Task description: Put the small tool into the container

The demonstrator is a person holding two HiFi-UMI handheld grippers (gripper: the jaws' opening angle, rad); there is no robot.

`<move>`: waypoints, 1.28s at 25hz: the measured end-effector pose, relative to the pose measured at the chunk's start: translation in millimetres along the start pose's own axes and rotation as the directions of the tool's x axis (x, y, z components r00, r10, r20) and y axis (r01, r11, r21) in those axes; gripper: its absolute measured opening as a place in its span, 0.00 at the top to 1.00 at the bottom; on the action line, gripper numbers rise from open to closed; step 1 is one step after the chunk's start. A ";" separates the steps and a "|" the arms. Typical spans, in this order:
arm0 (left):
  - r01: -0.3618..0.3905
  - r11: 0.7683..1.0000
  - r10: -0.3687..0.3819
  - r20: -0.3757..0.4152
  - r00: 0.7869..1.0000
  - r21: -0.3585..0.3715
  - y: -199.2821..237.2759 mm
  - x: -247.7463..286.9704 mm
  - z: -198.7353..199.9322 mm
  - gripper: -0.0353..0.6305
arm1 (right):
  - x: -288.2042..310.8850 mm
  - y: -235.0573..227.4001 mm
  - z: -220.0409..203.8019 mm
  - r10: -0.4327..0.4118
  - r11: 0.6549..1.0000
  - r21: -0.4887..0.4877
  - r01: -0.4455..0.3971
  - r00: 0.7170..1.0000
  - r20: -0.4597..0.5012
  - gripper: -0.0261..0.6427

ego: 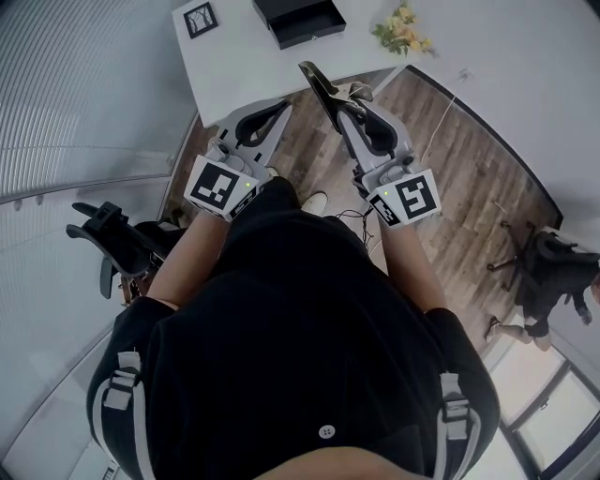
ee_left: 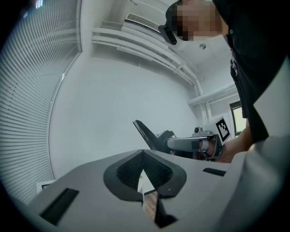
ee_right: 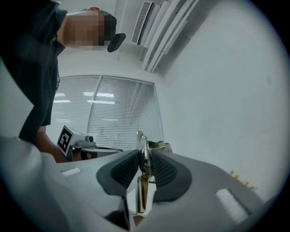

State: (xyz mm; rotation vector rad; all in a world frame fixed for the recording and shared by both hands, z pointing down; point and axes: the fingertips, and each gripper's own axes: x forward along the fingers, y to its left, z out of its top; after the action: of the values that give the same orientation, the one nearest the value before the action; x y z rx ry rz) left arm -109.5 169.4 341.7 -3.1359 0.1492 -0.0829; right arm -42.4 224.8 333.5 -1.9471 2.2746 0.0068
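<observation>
An office chair [ego: 111, 242] stands at the far left on the wooden floor [ego: 469, 187]. The left claw [ego: 279, 111] is raised in front of the person's black shirt [ego: 300, 328], aimed at the near edge of the white surface [ego: 234, 66]. In the left gripper view its jaws [ee_left: 142, 154] are pressed together at the tips with nothing between them.

The right claw [ego: 330, 86] is just beside it and reaches a little further forward. It slants forward and to the left, towards that same edge. It pinches the small tool [ego: 349, 92], a slim metal piece. In the right gripper view the ribbed pads [ee_right: 124, 170] close on the tool [ee_right: 142, 192] from both sides. The tool's long axis runs along the jaws, and its far end pokes out past the tips, so it points the way the claw points.

The tool hangs over the floor at the edge of the surface, apart from the black open-topped container [ego: 300, 21]. The container sits at the back of the surface between a small picture frame [ego: 200, 19] and a bunch of yellow flowers [ego: 403, 30].
</observation>
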 end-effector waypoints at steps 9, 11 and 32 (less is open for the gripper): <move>0.011 1.000 -0.011 -0.004 1.000 -0.005 29.3 34.1 -6.1 0.94 | 29.3 -35.3 -6.4 -0.004 1.000 0.000 0.004 1.000 -0.016 0.82; 0.012 1.000 -0.012 0.002 1.000 -0.006 42.3 43.4 -3.9 0.94 | 39.5 -44.5 -7.5 -0.010 1.000 -0.003 0.010 1.000 -0.025 0.82; 0.038 0.998 -0.036 0.033 0.999 -0.049 194.3 121.7 -6.8 0.94 | 180.2 -123.1 -18.5 -0.046 0.997 -0.065 0.040 0.995 -0.089 0.82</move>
State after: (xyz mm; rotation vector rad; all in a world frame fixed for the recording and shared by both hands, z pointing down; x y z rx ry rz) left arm -7.2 -35.6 354.2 -3.1876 0.0944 -0.0289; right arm 49.9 26.4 342.6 -2.0684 2.3150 -0.0151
